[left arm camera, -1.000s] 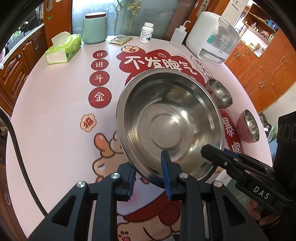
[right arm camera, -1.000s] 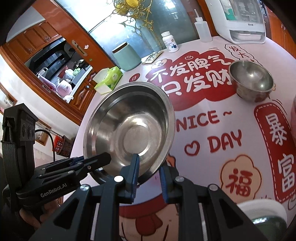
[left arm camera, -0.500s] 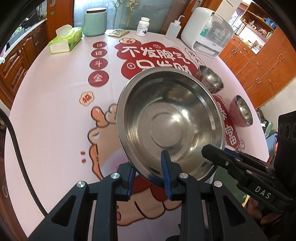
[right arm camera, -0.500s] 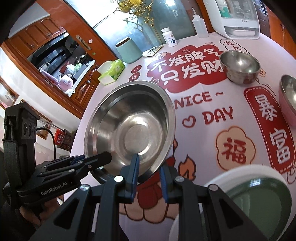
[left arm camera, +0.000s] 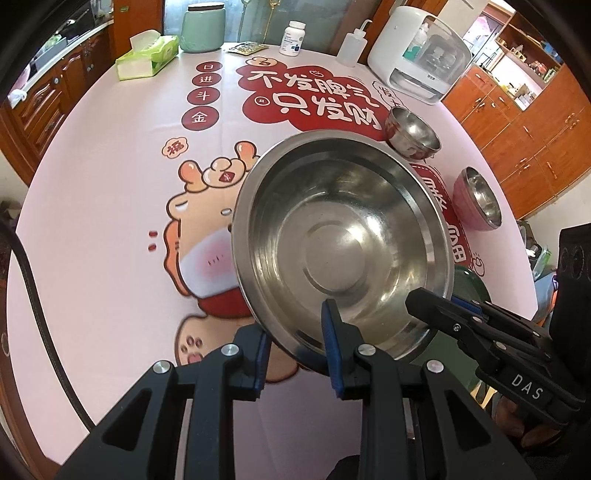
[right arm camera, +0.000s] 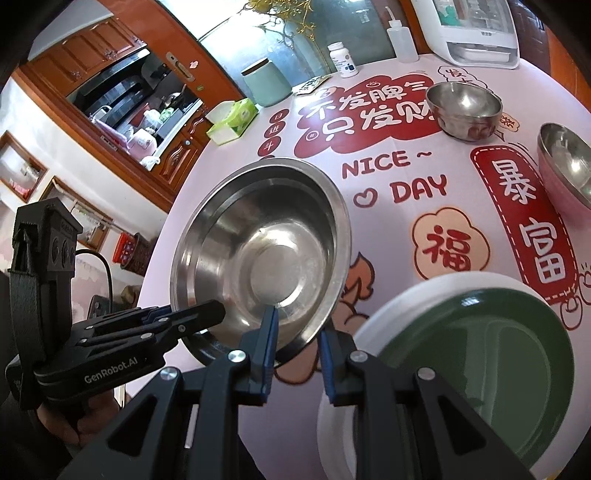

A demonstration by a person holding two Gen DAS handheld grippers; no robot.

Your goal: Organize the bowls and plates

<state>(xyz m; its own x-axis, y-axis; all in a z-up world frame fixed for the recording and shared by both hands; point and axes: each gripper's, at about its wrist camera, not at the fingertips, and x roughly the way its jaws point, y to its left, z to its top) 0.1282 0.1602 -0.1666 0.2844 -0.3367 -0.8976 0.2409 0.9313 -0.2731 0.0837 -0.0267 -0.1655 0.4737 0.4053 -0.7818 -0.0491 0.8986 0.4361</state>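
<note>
A large steel basin point(left arm camera: 343, 240) point(right arm camera: 262, 251) hangs above the table, tilted, held by both grippers at its near rim. My left gripper point(left arm camera: 295, 343) is shut on the rim, one blue pad inside and one outside; in the right wrist view the same gripper point(right arm camera: 207, 314) reaches in from the left. My right gripper point(right arm camera: 295, 339) is shut on the rim beside it and shows in the left wrist view point(left arm camera: 428, 306) at the right. A green plate point(right arm camera: 484, 365) lies on a white plate point(right arm camera: 424, 291) just right of the basin, low in view.
On the pink printed tablecloth point(left arm camera: 110, 206) stand a small steel bowl point(left arm camera: 412, 133) point(right arm camera: 463, 105) and a pink-sided steel bowl point(left arm camera: 478, 199) point(right arm camera: 565, 162) at the right. Along the far edge are a tissue box point(left arm camera: 147, 57), green canister point(left arm camera: 203, 27), pill bottle point(left arm camera: 293, 38), squeeze bottle point(left arm camera: 352, 46) and white appliance point(left arm camera: 417, 55).
Both grippers have carried the basin toward the near side of the table. The stacked green and white plates have come into the right wrist view, and the far objects look more distant.
</note>
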